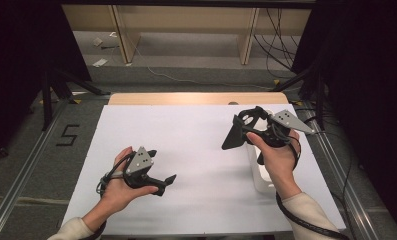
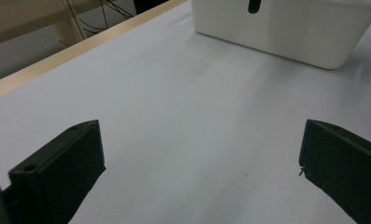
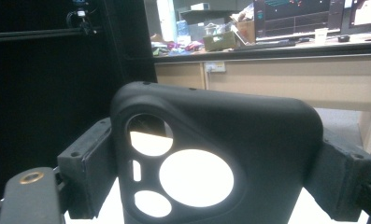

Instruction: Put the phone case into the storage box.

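Phone case [image 3: 220, 154], black and clamped across its width by the right gripper [image 1: 238, 132] above the white bin [image 2: 286, 28] at the table's right, should be lowered squarely while the left gripper [image 1: 167, 181], jaws apart, stays clear.

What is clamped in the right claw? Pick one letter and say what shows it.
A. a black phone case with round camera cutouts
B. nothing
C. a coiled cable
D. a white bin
A: in the right gripper view the black phone case sits pinched between the right claw's two jaws, its round camera cutouts facing the camera.
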`<action>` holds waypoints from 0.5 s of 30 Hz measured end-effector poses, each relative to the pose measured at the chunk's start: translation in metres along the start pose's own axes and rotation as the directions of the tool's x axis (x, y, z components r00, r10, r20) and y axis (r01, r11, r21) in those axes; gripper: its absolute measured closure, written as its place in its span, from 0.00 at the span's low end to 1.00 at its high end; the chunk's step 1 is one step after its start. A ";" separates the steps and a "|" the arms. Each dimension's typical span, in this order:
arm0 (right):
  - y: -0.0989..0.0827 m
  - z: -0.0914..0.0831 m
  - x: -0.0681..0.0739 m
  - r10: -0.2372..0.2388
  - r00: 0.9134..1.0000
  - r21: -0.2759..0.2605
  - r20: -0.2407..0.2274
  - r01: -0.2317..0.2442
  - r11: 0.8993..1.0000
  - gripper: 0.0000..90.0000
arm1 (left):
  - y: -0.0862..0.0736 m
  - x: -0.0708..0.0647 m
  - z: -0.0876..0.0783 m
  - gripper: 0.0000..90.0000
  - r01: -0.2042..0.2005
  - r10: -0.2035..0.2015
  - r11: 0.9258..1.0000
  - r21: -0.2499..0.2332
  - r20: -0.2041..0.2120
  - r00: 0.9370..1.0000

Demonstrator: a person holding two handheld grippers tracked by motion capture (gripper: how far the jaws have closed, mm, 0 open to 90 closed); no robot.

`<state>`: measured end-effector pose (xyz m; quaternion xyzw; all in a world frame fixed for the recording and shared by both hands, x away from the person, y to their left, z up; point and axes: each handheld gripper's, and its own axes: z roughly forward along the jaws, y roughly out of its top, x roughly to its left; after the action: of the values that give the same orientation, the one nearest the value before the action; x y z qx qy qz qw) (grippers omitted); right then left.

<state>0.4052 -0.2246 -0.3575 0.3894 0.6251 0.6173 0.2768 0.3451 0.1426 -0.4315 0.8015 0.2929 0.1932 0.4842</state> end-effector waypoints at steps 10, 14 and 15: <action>0.000 0.000 -0.001 -0.004 1.000 -0.002 0.009 0.004 1.000 0.17 | 0.000 0.000 0.000 0.00 -0.001 0.001 1.000 0.000 0.002 1.000; 0.000 0.000 -0.002 -0.006 1.000 -0.001 0.011 0.006 1.000 0.17 | 0.000 0.000 0.000 0.00 0.000 0.000 1.000 -0.001 0.003 1.000; 0.000 0.000 -0.003 -0.003 1.000 0.001 0.013 0.003 1.000 0.17 | 0.000 0.000 0.000 0.00 0.001 0.000 1.000 0.000 0.003 1.000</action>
<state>0.4062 -0.2270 -0.3577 0.3923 0.6242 0.6141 0.2816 0.3450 0.1427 -0.4315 0.8016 0.2925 0.1921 0.4848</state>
